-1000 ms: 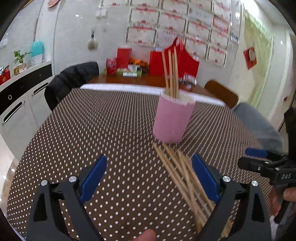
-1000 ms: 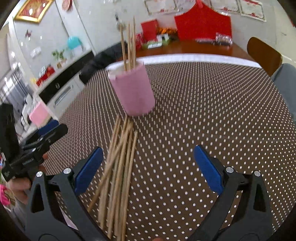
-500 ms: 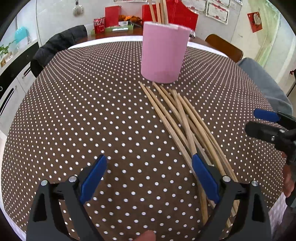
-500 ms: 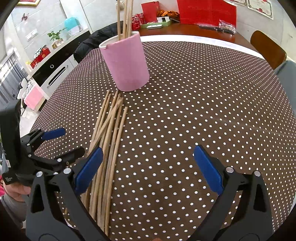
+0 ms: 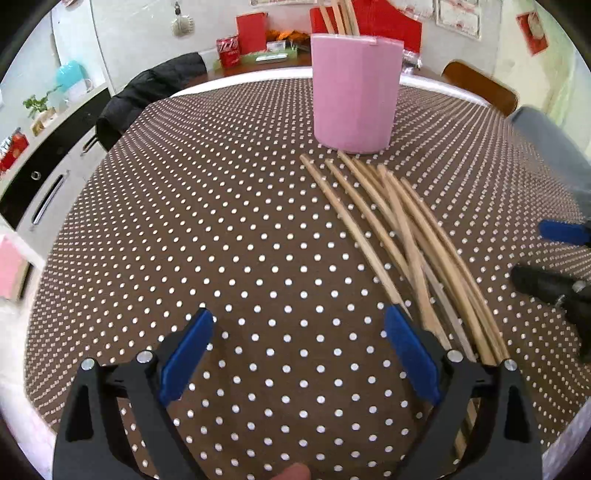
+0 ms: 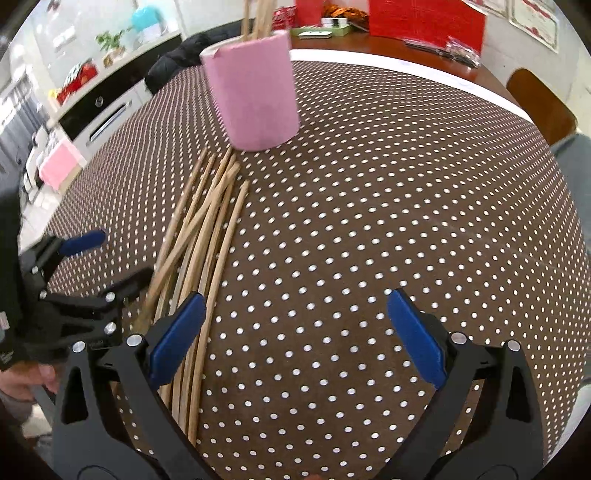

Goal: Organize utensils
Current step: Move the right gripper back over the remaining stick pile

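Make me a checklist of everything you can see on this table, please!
Surface: dotted brown cloth covers the table.
Job's things: loose chopsticks lie fanned on the cloth in front of the pink cup; more chopsticks stand in the cup.
Clutter: nothing seen on the cloth.
Grippers: left hand-held gripper open, empty; right hand-held gripper open, empty.
Cables: nothing seen.
Surroundings: red boxes beyond the cloth, jacket over a chair, cabinets.

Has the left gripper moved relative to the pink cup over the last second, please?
Yes. In its own view, the pink cup now looms larger and higher, so the open left gripper has come closer to it and dropped toward the loose chopsticks.
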